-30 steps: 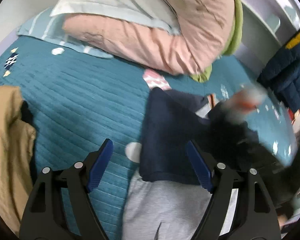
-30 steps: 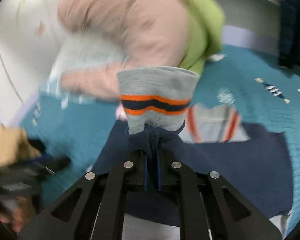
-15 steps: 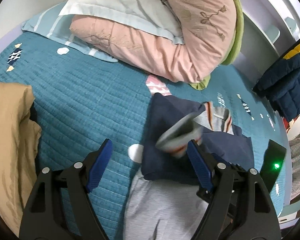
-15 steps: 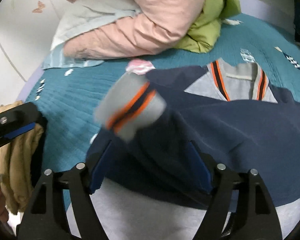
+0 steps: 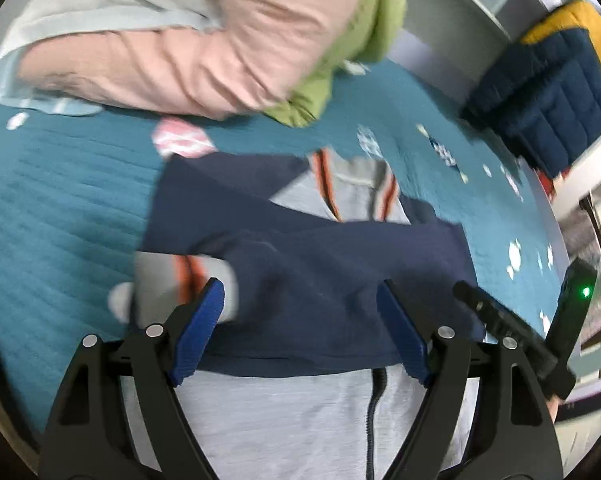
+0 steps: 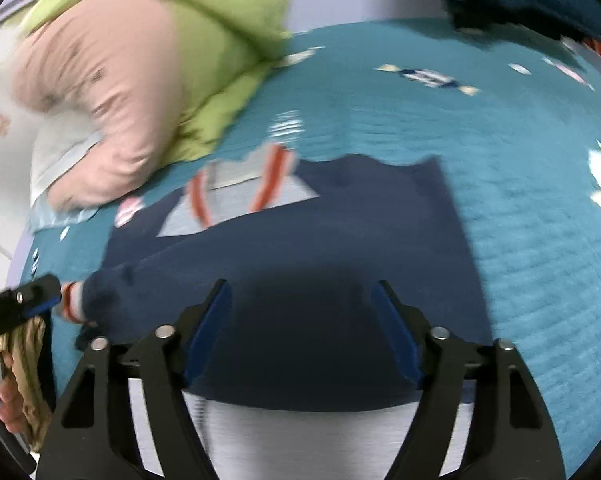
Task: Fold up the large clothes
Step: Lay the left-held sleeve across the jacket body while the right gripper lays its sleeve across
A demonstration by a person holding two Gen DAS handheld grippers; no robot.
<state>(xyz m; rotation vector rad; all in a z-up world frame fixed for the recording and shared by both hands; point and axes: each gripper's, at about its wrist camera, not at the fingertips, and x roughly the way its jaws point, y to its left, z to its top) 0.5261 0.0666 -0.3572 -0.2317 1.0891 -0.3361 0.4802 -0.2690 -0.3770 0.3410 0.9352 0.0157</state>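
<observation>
Sleeve cuff [image 5: 204,280], previously clamped in right gripper [image 6: 302,326], now lies on jacket [image 5: 320,280]; right jaws closing, empty; left gripper [image 5: 300,324] released.

Left gripper [image 5: 300,312]: black plastic frame w/ triangular cutouts, silver screws at the pivots, ribbed blue pads [image 5: 198,330]. Right gripper [image 6: 302,320]: same build, black arms, blue pads [image 6: 208,330], silver screws; black side unit w/ green LED.
</observation>
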